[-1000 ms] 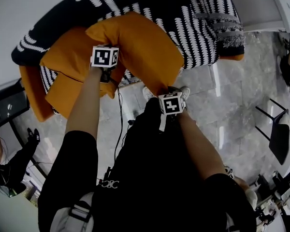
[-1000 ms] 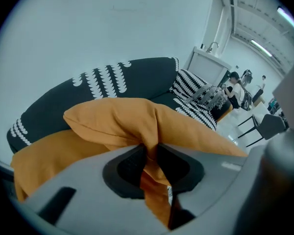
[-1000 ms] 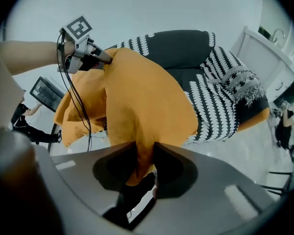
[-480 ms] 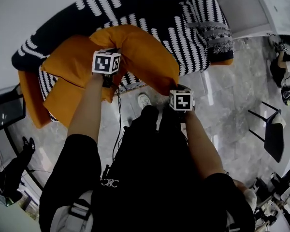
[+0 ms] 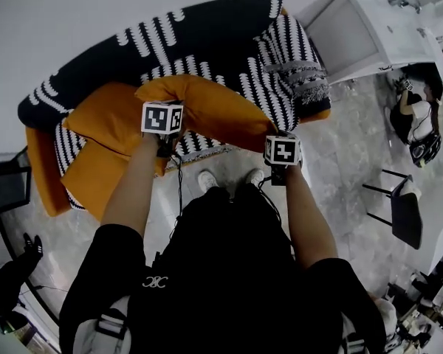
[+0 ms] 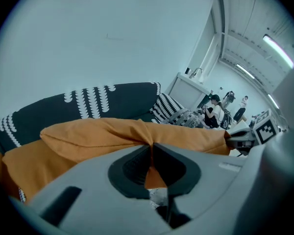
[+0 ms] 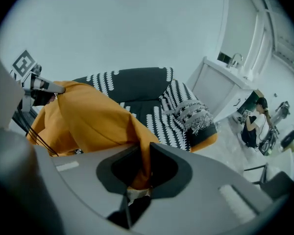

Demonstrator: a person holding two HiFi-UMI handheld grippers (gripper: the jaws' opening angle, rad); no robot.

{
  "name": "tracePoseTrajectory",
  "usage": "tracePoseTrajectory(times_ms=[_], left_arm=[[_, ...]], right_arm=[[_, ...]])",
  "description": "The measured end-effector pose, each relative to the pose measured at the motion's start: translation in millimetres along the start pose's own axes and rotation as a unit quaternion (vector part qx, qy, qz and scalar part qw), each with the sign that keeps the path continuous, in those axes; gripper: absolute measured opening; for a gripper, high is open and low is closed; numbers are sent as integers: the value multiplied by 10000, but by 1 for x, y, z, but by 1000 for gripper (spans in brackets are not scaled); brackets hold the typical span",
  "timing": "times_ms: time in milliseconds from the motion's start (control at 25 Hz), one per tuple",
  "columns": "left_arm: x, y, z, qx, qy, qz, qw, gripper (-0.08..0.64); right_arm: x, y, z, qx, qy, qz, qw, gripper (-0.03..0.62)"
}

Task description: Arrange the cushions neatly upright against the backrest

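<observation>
Left gripper view showed the left gripper (image 6: 151, 150) with its jaws nearly together, having just been closing, pinched on a fold of the orange cushion (image 6: 98, 136). Right gripper view showed the right gripper (image 7: 146, 153) in much the same state. Its jaws had just been closing on the cushion's right corner, and orange cloth was caught between them.

In the head view, the cushion hung between the two grippers above the near edge of the sofa (image 5: 229, 72). It was raised off the seat and bowed in the middle, and it was not propped against the backrest (image 5: 199, 28). A second orange cushion (image 5: 107, 116) lay slumped just to its left. A flat orange cushion (image 5: 96, 172) spilled over the near left edge of the seat. At the right end a patterned cushion (image 5: 304, 80) lay on the seat rather than standing.

Judged from this, the task was at an early stage. One cushion was in hand and none stood neatly upright yet. The held cushion was yet to be set back, and the others remained to be done after it.
</observation>
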State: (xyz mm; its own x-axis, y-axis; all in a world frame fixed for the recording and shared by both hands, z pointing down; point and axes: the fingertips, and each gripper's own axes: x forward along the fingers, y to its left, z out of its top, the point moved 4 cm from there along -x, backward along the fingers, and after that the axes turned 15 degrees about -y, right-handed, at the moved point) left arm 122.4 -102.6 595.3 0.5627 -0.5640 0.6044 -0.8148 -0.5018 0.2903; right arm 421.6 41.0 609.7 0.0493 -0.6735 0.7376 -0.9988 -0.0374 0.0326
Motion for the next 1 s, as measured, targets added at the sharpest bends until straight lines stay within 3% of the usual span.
tracePoseTrajectory(times_ms=[360, 640, 1000], left_arm=[[-15, -29, 27, 70, -162, 1, 9998, 28], [8, -52, 49, -3, -75, 0, 10000, 29], [64, -60, 85, -322, 184, 375, 9986, 29]], right_arm=[[-4, -37, 83, -387, -618, -281, 9969, 48], [20, -76, 132, -290, -798, -332, 9958, 49], [94, -118, 204, -456, -750, 238, 9959, 48]])
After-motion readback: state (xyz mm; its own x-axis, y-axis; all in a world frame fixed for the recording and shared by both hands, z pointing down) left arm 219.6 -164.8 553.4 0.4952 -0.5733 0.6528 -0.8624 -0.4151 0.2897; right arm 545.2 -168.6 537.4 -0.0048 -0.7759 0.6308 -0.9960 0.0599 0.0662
